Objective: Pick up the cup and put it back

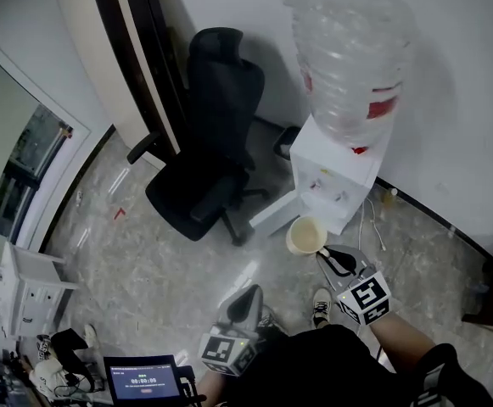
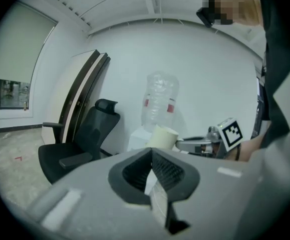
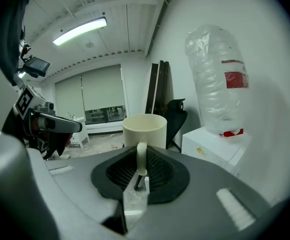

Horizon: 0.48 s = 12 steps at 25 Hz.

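Right gripper (image 3: 140, 178) had its jaws pinched narrow on just the handle of the cup (image 3: 145, 129). The cup was held up off the floor, with the water dispenser (image 1: 339, 172) just on its far side. Left gripper (image 2: 152, 176) was closed on nothing. My worry: with a handle-only grip that thin, the cup could swivel or slip. It stood upright, long axis vertical, mouth up, handle facing the jaws.
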Tool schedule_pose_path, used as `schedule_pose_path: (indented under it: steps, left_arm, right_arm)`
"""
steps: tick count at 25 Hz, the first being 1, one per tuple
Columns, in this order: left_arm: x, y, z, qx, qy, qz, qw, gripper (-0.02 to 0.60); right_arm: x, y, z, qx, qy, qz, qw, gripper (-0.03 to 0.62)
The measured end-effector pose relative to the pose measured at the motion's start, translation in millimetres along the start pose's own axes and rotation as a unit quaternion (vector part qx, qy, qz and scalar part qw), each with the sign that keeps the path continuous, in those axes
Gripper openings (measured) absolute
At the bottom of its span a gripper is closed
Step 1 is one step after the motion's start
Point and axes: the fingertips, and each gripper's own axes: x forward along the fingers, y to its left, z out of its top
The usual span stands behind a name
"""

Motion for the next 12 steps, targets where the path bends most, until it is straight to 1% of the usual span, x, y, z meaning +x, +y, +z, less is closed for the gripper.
schedule_pose_path:
  steps: [2, 4, 8, 12]
  left_arm:
    - [-5, 3, -3, -0.006, 0.002, -0.006, 1.0000, 0.005]
    - [-6, 3, -1, -0.004, 0.002, -0.020, 0.9998, 0.005]
    - [-19, 3, -7, 0.028, -0.001, -0.079, 0.9965, 0.005]
    - [-68, 17, -18, 0.057, 0.002, -0.122, 0.9909, 0.005]
  right_arm:
    - [-5, 11, 0, 0.003, 0.000, 0.000, 1.000, 0.049]
    - [-12, 22, 0, 0.006, -0.002, -0.008, 1.000, 0.049]
    - [-28, 53, 0, 0.017, -0.013, -0.049, 0.999, 0.049]
    - [-42, 103, -5, 0.052, -0.027, -0.096, 0.994, 0.049]
